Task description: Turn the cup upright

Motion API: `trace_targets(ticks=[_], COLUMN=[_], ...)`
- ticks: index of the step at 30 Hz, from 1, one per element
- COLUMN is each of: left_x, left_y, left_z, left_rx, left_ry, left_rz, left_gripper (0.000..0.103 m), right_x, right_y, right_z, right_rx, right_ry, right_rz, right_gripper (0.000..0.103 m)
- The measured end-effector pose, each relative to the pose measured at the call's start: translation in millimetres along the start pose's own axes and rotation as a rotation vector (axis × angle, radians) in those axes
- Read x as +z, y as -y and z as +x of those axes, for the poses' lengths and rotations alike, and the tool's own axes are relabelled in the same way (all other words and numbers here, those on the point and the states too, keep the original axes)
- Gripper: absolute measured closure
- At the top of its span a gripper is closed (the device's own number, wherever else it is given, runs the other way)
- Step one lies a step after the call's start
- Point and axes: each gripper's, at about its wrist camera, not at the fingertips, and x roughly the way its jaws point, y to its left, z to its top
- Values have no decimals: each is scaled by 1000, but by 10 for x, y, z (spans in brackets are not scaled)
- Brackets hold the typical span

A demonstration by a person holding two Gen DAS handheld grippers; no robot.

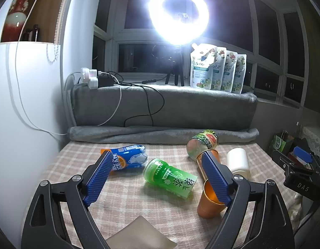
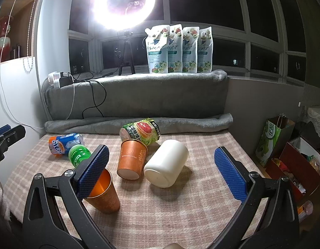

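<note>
Copper-orange metal cup [image 2: 105, 195] stands upright, mouth up, nearest on the checked tablecloth [image 2: 180, 211]. The right gripper [image 2: 160, 168] is spread wide and holds nothing; its left finger crosses the cup's rim, contact unclear. The left gripper [image 1: 158, 172] is wide too, empty. Just behind the metal cup lies an orange paper cup [image 2: 132, 158] on its side, a white cup [image 2: 167, 164] beside it to the right. Left of the metal cup lies a green bottle [image 1: 170, 177]; farther back, a blue can [image 1: 128, 158] and a grapefruit-print cup [image 2: 142, 131].
</note>
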Motion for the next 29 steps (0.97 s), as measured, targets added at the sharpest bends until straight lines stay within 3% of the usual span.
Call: trace_targets(ticks=[29], left_x=[51], left_y=[-43], left_z=[-20], left_rx=[4], left_ry=[18], left_rz=[-7], left_gripper=[16], right_x=[14], right_y=[-17], right_z=[27], right_rx=[4], right_ry=[0], right_rz=[-9], right_gripper=[0])
